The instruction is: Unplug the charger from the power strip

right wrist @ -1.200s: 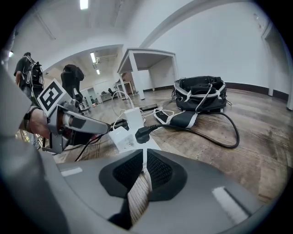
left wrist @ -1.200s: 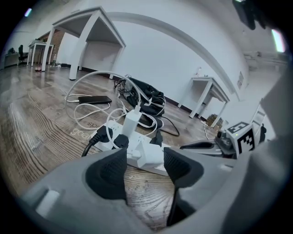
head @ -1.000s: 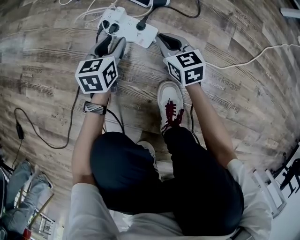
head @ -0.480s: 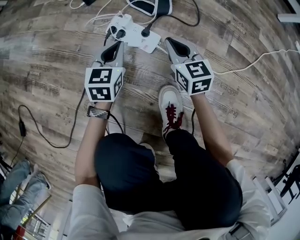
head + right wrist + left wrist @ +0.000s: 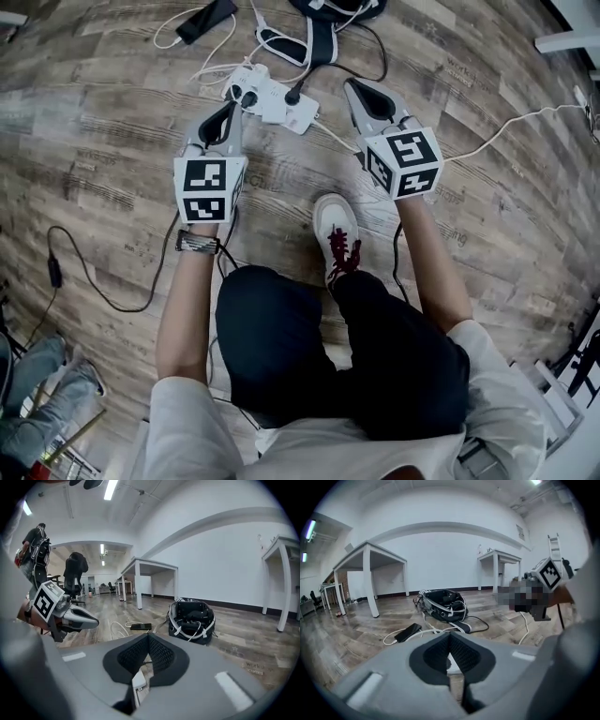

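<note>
The white power strip (image 5: 275, 101) lies on the wood floor, with a black plug (image 5: 293, 96) and a second black plug (image 5: 250, 97) seated in it and a white charger block (image 5: 240, 82) at its left end. My left gripper (image 5: 228, 114) hovers just short of the strip's left end, shut, with nothing visible between its pads (image 5: 449, 645). My right gripper (image 5: 359, 90) hangs to the strip's right, apart from it, also shut and empty (image 5: 148, 644). A white sliver of the strip (image 5: 138, 682) shows below the right jaws.
A black phone (image 5: 207, 19) on a white cable and a black bag (image 5: 328, 7) lie beyond the strip. A white cable (image 5: 506, 124) runs off to the right and a black one (image 5: 94, 286) loops left. The person's white shoe (image 5: 337, 225) stands below the grippers. White tables (image 5: 370, 571) stand further off.
Both grippers have lifted up and back from the power strip. The left jaws, open a second ago beside the strip's left end, have shut. Both black plugs stay seated.
</note>
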The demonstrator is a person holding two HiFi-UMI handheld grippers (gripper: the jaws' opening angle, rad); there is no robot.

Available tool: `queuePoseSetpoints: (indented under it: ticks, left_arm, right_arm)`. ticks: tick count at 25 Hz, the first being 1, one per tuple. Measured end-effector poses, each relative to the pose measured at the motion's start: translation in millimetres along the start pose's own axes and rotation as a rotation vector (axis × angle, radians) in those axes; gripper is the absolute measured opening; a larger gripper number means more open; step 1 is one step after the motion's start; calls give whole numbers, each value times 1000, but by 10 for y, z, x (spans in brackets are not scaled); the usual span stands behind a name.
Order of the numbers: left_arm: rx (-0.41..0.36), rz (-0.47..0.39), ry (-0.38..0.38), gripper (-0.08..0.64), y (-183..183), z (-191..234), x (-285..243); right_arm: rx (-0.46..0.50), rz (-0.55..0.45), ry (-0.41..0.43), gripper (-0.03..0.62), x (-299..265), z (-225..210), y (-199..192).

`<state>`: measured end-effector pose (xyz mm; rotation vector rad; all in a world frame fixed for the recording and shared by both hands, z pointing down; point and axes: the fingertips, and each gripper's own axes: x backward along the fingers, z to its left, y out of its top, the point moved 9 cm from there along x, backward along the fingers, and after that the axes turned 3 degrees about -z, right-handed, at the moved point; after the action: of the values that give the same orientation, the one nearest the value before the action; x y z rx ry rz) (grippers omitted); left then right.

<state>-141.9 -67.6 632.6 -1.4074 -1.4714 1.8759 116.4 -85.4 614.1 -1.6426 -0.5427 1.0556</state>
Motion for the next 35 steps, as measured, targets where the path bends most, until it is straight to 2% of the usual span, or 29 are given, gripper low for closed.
queuePoseSetpoints:
  ticks: [4, 16, 26, 35]
  left_arm:
    - [-42, -44, 11, 3, 363, 63, 24]
    - [-106, -152, 52, 3, 1359, 133, 345]
    - [-126, -276, 53, 3, 2208, 127, 595]
    - [-120, -327, 77, 3, 3064, 133, 836]
  right_arm:
    - [39, -24, -3, 3, 54, -73, 289]
    - [59, -110, -21, 3, 425, -113, 1301]
    - [81, -195, -41, 3, 679, -177, 2136]
    - [118, -257, -43, 3, 1005, -326, 3044]
